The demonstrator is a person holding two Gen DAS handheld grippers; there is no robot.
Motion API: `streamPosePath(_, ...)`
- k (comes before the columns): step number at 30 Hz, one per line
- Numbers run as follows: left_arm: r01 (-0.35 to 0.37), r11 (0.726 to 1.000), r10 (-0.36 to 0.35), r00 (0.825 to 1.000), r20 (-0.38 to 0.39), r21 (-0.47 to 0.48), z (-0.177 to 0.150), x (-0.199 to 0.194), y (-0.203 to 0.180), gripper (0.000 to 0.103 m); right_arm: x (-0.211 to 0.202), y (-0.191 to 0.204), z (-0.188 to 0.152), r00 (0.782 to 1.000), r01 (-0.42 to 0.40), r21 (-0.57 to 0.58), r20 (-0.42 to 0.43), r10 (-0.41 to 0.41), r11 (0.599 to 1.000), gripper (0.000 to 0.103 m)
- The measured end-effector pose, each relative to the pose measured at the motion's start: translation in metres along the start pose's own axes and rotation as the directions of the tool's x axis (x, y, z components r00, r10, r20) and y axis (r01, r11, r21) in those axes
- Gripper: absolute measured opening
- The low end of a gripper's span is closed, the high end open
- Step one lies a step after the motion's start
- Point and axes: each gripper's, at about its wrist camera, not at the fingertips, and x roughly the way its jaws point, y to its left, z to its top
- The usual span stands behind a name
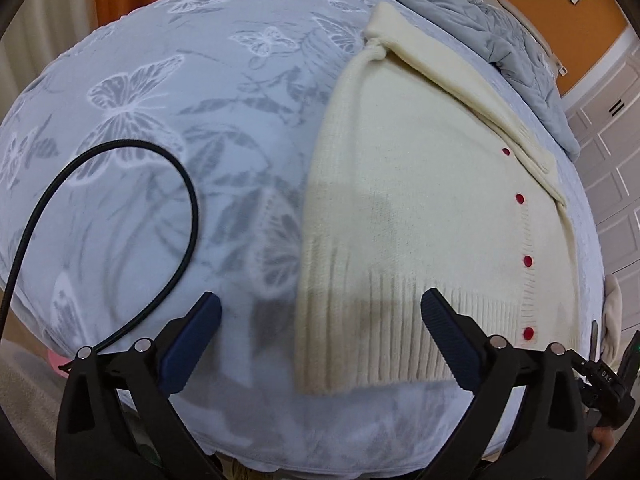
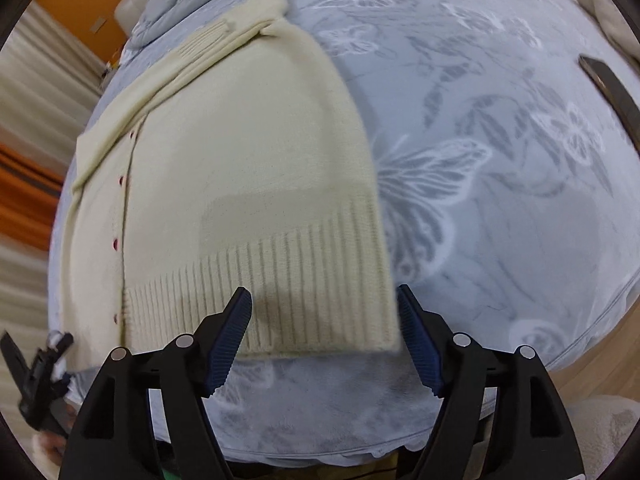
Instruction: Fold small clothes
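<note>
Cable (image 1: 120,216) shows only at left; dark slab, perhaps phone (image 2: 612,88), right; both hand-held grippers gape empty.

Left wrist view looks steeply down, close above the cream cardigan (image 1: 420,208) hem — butterfly blanket (image 1: 168,128) spreads leftward. Right wrist view does likewise from the hem's opposite corner; both share the cardigan (image 2: 240,152) and blanket (image 2: 500,168).
</note>
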Motion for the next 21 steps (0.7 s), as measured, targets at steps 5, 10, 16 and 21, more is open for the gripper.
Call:
streamPosePath(5,-0.053,0.998,0.052,0.998,0.022,0.035,-0.001,0.005,-0.011,0.097,0.004,0.023,-0.001,0.998,0.051,-0.057,0.03,-0.05,0.997,0.072)
streamPosePath(10,-0.084,0.996,0.083,0.996,0.027,0.034,-0.002,0.008,-0.014,0.097,0.01,0.031,-0.001,0.997,0.064,-0.08,0.044,-0.061,0.995,0.072)
streamPosePath(16,-0.104,0.994,0.103,0.994,0.035,0.027,-0.001,0.009,-0.019,0.088,0.009,0.031,-0.005,0.997,0.057,-0.073,0.053,-0.053,0.996,0.072)
streamPosePath(21,-0.055,0.998,0.054,0.998,0.015,0.024,0.006,0.009,-0.022,0.048,0.0,0.017,-0.015,0.998,0.019,-0.077,0.055,-0.015,0.997,0.06)
